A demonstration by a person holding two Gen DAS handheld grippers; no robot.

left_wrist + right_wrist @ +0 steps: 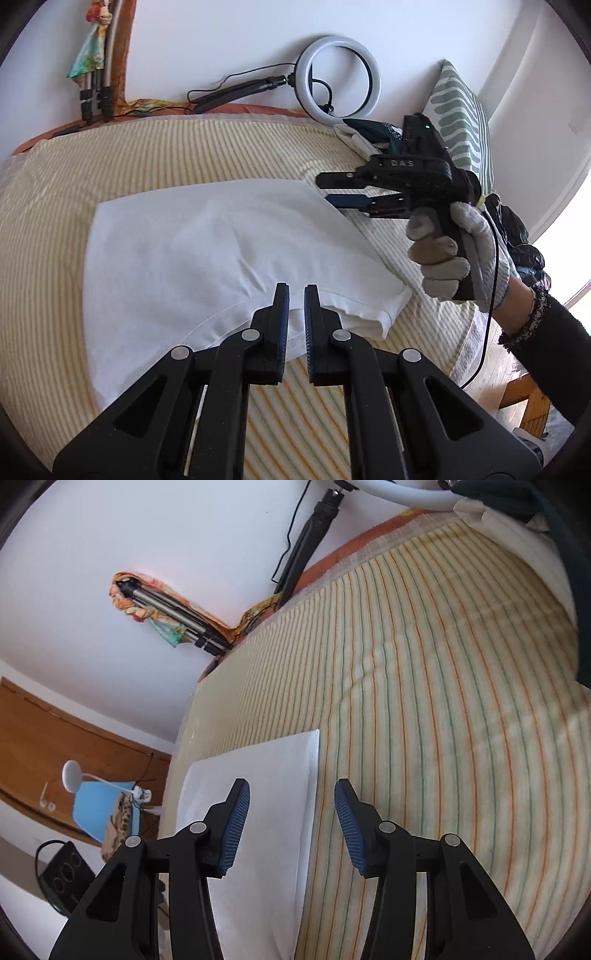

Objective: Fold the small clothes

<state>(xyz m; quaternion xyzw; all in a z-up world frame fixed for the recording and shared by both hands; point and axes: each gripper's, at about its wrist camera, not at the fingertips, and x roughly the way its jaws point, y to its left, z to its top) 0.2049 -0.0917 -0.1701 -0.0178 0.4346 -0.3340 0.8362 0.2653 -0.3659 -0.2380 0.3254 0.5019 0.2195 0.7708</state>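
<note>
A white garment (207, 251) lies partly folded on the striped bed cover (110, 155); its right side is doubled over with a sleeve hem at the near right. My left gripper (296, 295) hovers over the garment's near edge, its jaws nearly closed with a narrow gap and nothing between them. My right gripper (332, 190), held in a gloved hand, is open at the garment's far right corner. In the right wrist view the right gripper (291, 801) is open and empty above the garment's edge (266, 775) and the bed cover (443, 701).
A ring light (340, 75) on a stand leans on the wall behind the bed. Folded dark and white clothes (365, 134) and a green patterned pillow (461, 118) sit at the far right. A tripod (177, 620) leans at the wall corner.
</note>
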